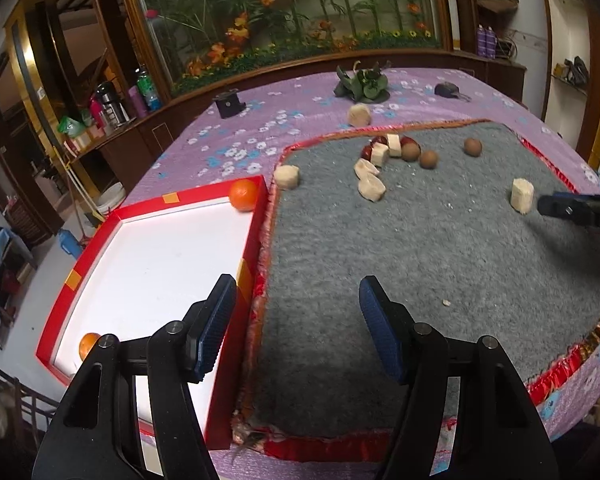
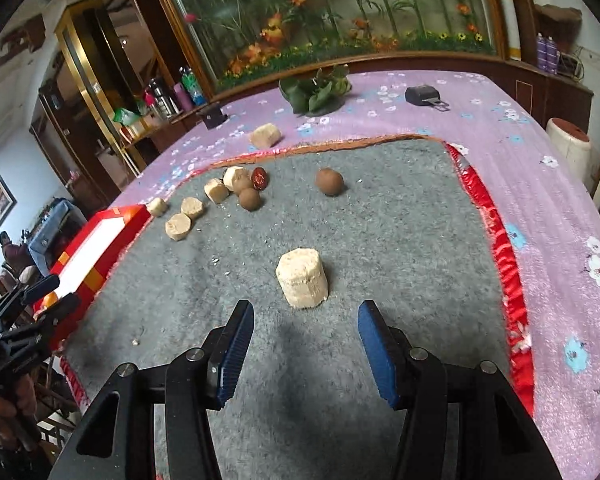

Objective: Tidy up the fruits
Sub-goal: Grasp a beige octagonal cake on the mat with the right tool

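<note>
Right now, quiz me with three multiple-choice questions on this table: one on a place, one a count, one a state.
1. Where does the nearest beige block stand?
A in the red tray
B on the grey mat
C on the purple cloth

2. How many oranges lie in the red tray?
A none
B two
C four

3. The right gripper is:
A open, empty
B shut on a block
C shut on an orange

Answers: B, it stands on the grey mat; B, far orange and near orange; A, its fingers stand apart, nothing between.
</note>
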{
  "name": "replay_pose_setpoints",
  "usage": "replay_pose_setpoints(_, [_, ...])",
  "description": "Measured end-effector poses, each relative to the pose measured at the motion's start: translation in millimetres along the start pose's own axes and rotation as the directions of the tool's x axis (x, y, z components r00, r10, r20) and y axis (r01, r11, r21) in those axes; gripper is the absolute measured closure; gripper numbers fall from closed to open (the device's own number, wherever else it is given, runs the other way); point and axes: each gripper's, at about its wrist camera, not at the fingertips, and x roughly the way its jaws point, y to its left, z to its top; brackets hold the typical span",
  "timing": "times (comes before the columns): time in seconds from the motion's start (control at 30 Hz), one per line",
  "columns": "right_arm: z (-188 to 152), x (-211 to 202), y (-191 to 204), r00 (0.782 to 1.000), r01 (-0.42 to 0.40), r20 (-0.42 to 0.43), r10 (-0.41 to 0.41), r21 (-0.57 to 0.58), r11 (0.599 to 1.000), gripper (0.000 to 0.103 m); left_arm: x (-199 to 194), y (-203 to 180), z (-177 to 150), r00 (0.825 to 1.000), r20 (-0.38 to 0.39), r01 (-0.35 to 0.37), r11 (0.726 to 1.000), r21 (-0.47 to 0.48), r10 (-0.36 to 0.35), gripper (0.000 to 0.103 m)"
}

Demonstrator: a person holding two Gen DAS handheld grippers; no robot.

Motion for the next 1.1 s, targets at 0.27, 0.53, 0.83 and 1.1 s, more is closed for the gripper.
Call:
replay_pose_setpoints(0.27, [23,43,14,0.988,0.065,-0.135,-0.069,-0.034,0.997,0.063,6,9,5,1.000,-0.019,-0.004,1.000,-0.014,0.004,0.039])
replay_pose_setpoints(0.53, [65,57,27,0.985,-0.036,-0.171,0.033,-0.012,0.999,0.076,34,6,37,0.997,-0.048,0.062,0.998,-0.024,-0.063,0.039])
replay_pose_setpoints(0.83, [105,85,1,0.954,-0.283,0.158,0.255,0.188,0.941,0.076,80,-24,71,0.983,-0.095,0.151,0.987,-0.051,-0.155,0.039])
replay_pose_setpoints(1.1, [105,85,-25,0.962,-0.260,0.157,0.223,0.275,0.926,0.076,109,-36,77,0.978,-0.129,0.153,0.984,-0.087,-0.164,0.039])
